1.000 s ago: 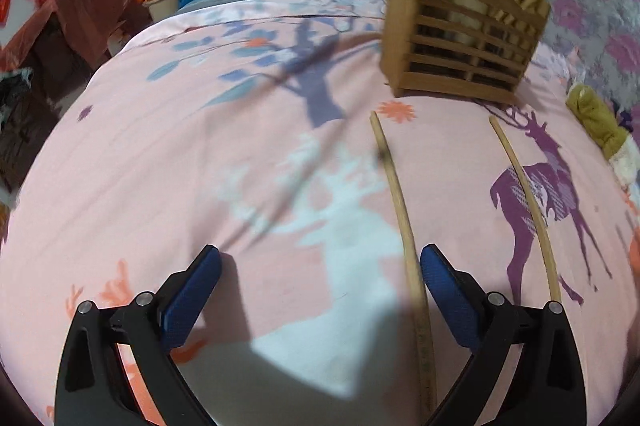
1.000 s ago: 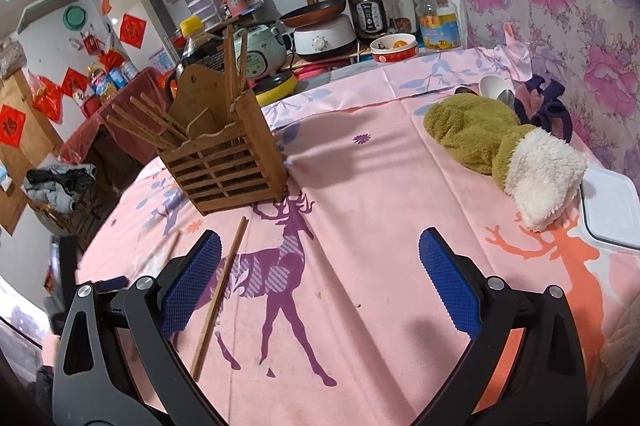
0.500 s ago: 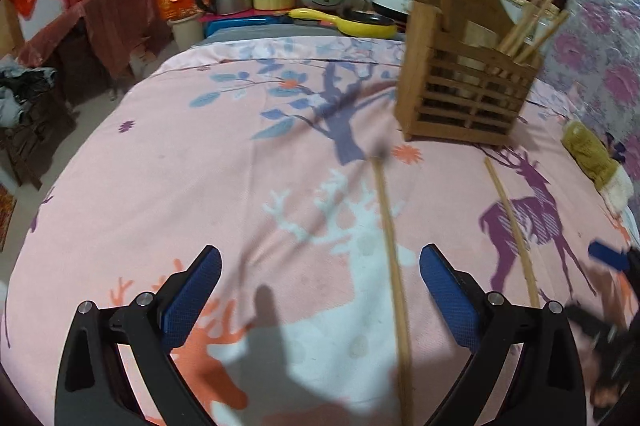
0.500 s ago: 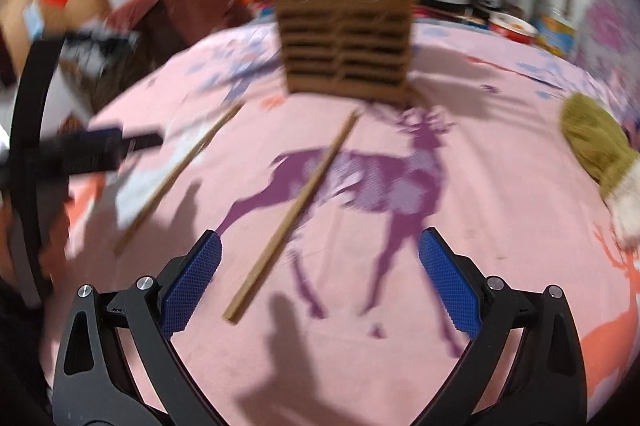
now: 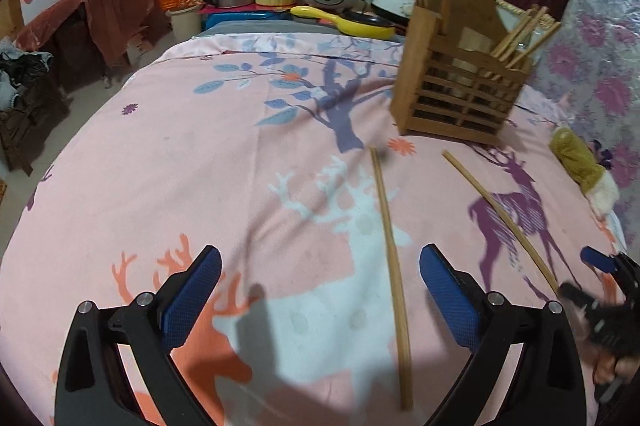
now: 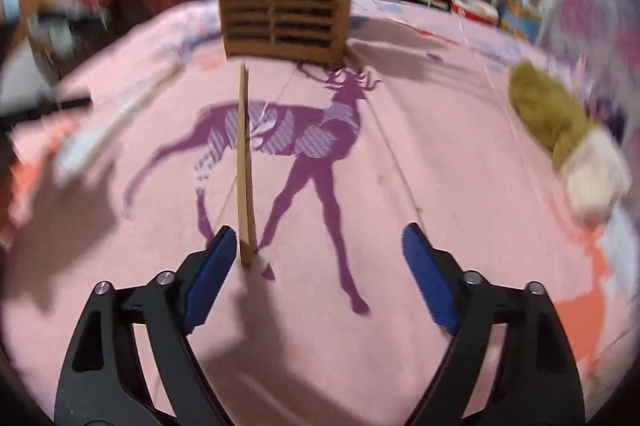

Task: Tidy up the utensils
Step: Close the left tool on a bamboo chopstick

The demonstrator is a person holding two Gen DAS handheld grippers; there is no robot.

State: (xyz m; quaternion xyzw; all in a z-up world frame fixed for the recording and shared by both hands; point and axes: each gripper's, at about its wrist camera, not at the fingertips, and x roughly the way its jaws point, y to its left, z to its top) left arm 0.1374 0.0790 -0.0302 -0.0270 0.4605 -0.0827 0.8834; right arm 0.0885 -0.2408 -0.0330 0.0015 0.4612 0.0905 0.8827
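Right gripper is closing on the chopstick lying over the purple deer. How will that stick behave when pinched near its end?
The chopstick looks like thin, stiff wood, so probably light. Gripped near its end by the closing right gripper, it may droop or pivot. On the soft cloth it lies flat, so the pads may press cloth too.

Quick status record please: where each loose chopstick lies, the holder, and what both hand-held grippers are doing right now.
holder: wooden chopstick holder upright on the pink tablecloth, chopsticks already inside
chopstick 1: left chopstick flat on the cloth, between the open jaws of the left hand-held gripper, not gripped
chopstick 2: right chopstick flat on the purple deer print, near end just inside the right hand-held gripper's left pad
right jaws: closing, not yet pressing
nearby: green mitt
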